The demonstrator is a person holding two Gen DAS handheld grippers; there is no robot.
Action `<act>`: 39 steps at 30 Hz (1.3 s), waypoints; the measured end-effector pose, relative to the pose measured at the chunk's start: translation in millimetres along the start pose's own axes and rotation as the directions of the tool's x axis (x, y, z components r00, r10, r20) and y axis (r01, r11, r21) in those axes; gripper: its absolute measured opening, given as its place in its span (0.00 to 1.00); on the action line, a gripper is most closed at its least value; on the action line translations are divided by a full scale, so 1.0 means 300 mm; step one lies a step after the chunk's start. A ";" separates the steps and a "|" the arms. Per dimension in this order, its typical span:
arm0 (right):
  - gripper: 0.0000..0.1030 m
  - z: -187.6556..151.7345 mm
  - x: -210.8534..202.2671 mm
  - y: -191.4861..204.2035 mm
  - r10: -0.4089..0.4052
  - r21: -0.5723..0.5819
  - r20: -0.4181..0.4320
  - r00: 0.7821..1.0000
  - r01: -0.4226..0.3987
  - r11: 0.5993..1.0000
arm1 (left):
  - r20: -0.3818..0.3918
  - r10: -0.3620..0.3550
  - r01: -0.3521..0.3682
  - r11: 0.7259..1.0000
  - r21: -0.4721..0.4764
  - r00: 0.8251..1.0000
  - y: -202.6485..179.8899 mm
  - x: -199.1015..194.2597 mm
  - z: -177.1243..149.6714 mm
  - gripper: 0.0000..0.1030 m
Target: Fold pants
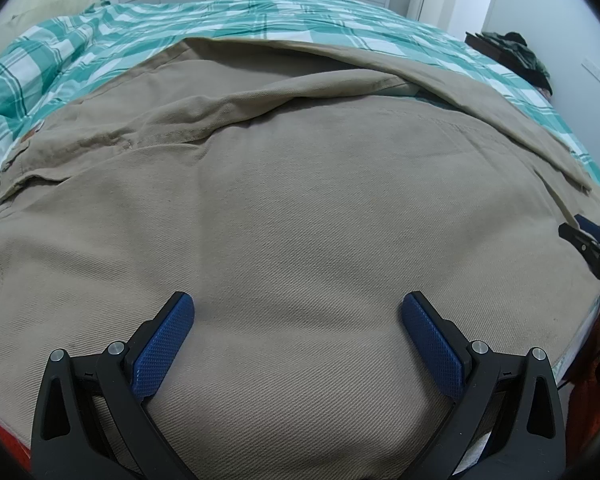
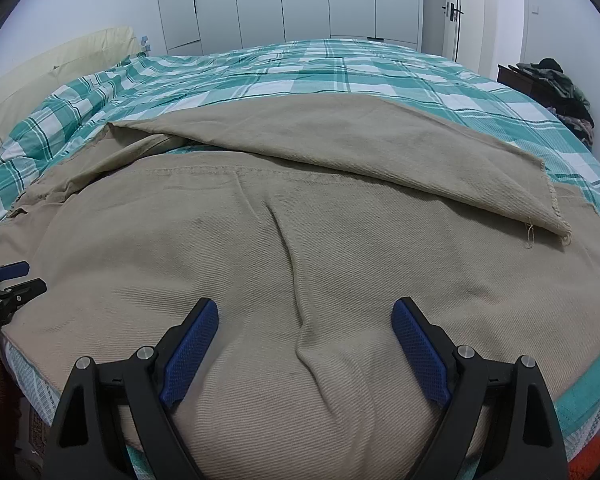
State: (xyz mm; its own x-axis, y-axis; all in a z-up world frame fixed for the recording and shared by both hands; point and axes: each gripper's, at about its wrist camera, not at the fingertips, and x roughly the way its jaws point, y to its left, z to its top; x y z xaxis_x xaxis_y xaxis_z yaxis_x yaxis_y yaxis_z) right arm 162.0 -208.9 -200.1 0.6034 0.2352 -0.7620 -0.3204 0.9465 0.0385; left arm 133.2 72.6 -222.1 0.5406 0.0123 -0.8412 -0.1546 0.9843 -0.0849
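Khaki pants [image 1: 300,200] lie spread across my teal plaid bedspread [image 1: 284,16], one leg folded over toward two o'clock. My left gripper [image 1: 298,312] and right gripper [image 2: 305,320] both hang released, blue pads [image 2: 192,356] spread wide above the cloth at six o'clock, grasping nothing.

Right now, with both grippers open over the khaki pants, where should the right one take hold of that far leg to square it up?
Grip the frayed hem corner of the far leg, coming from the right. It lies on top of the near leg, loose and free, so the right gripper could likely pinch that single layer without catching the plaid bedcover.
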 end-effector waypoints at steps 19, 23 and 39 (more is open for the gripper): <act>0.86 0.002 0.006 -0.002 -0.001 0.000 0.002 1.000 0.001 1.000 | 0.001 0.000 0.000 1.000 0.000 1.000 0.000 0.001 0.000 0.99; 0.86 0.002 0.007 -0.002 -0.001 0.000 0.002 1.000 0.001 1.000 | 0.001 0.000 0.000 1.000 0.000 1.000 0.000 0.001 -0.001 0.99; 0.86 0.003 0.011 -0.004 -0.001 0.001 0.003 1.000 0.001 1.000 | 0.002 0.000 0.000 1.000 0.000 1.000 0.000 0.002 -0.002 0.99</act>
State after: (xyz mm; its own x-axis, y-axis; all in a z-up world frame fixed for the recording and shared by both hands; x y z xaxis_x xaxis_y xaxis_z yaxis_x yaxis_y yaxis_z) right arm 164.9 -209.0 -202.0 0.6058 0.2348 -0.7602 -0.3191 0.9469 0.0382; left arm 133.1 72.4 -222.7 0.5418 0.0130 -0.8404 -0.1548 0.9843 -0.0845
